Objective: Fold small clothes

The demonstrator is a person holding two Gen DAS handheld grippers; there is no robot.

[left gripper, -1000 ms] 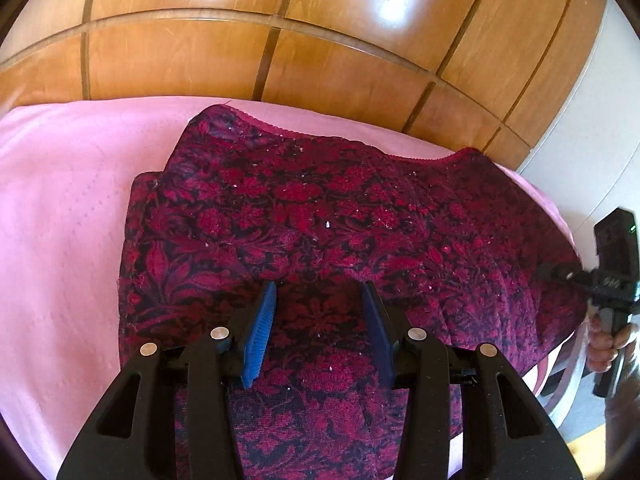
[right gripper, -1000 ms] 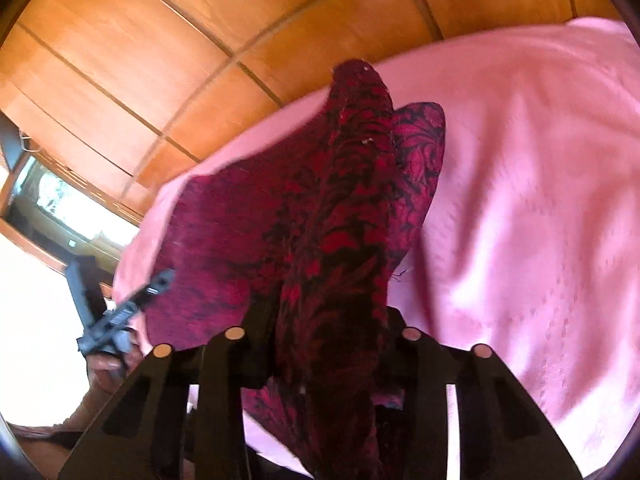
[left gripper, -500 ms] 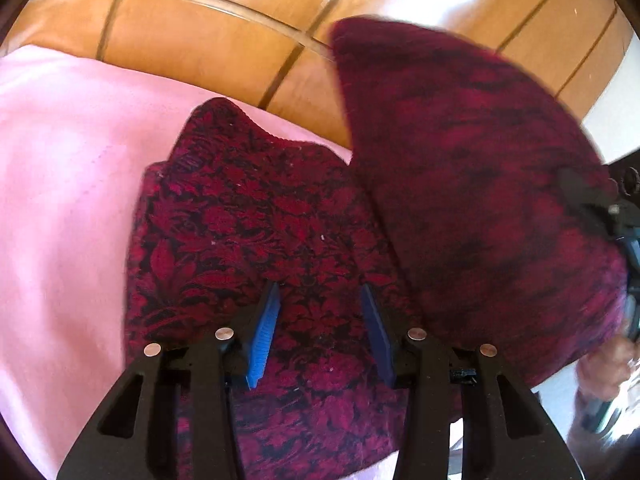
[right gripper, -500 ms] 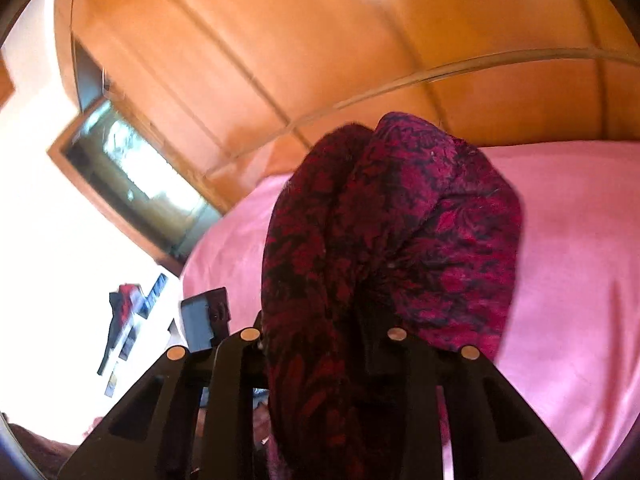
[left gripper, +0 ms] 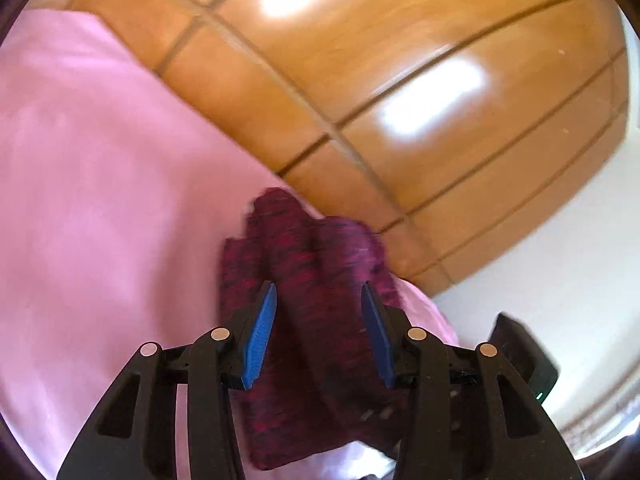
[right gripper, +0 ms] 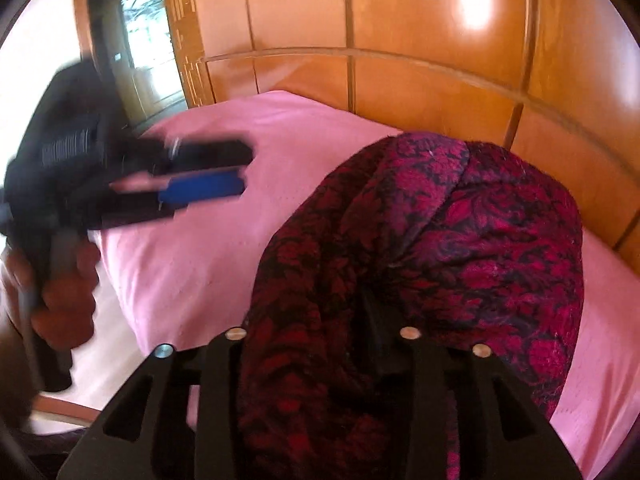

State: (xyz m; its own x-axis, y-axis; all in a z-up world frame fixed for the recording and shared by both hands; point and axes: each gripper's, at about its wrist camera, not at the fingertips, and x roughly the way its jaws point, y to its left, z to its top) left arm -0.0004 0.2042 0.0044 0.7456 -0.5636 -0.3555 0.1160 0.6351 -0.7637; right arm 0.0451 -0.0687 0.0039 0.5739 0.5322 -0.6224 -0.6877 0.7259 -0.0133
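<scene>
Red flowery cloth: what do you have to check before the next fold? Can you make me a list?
1. Left hand-held gripper free to grab: ok. Its blue pads stand apart with nothing pinched, and the right wrist view shows it over the pink sheet.
2. Right hand-held gripper holding the cloth: cannot tell. Its jaws have just been opening, the cloth is bunched between them, and the pads are hidden.
3. Cloth lying flat: not ok. It sits in a rounded hump.
4. Cloth on the sheet: ok.
5. Clear picture: not ok. The left wrist view is blurred.
</scene>
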